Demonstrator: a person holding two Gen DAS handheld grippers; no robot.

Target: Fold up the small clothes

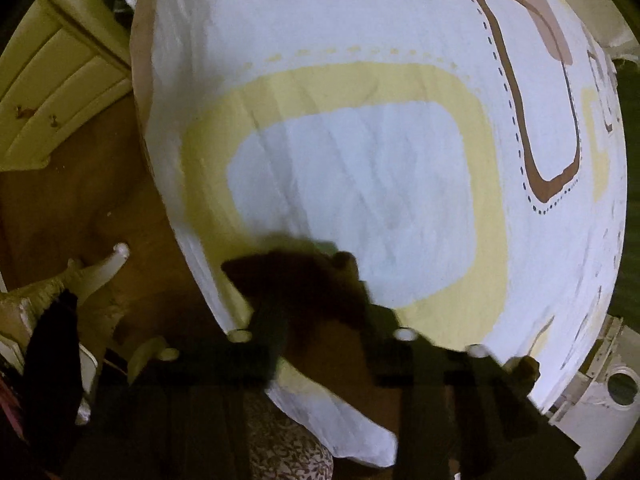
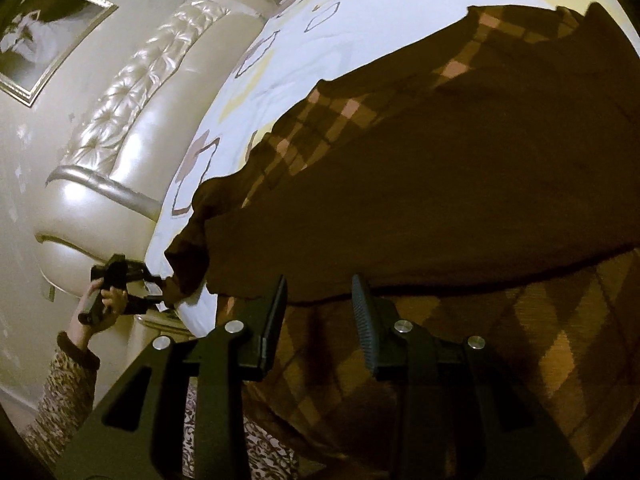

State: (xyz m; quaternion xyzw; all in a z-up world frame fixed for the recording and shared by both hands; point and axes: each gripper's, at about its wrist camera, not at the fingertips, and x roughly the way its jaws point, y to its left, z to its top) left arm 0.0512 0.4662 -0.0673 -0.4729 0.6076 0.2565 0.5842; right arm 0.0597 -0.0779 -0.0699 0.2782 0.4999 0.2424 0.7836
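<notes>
A brown argyle sweater (image 2: 440, 184) lies spread on the bed's white patterned sheet (image 2: 256, 80), its lower part hanging toward me. My right gripper (image 2: 320, 304) is open, its fingers just below the sweater's dark folded edge, holding nothing. My left gripper (image 2: 156, 296) shows far left in the right wrist view, held in a hand at the sweater's sleeve end. In the left wrist view the left gripper (image 1: 320, 280) is blurred and dark, with brown sleeve cloth (image 1: 296, 280) between its fingers over the sheet (image 1: 360, 160).
A padded cream headboard (image 2: 120, 152) stands left of the bed, with a framed picture (image 2: 44, 40) on the wall. In the left wrist view a wooden floor (image 1: 80, 208), cream drawers (image 1: 60, 80) and a chair leg (image 1: 100, 268) lie beside the bed.
</notes>
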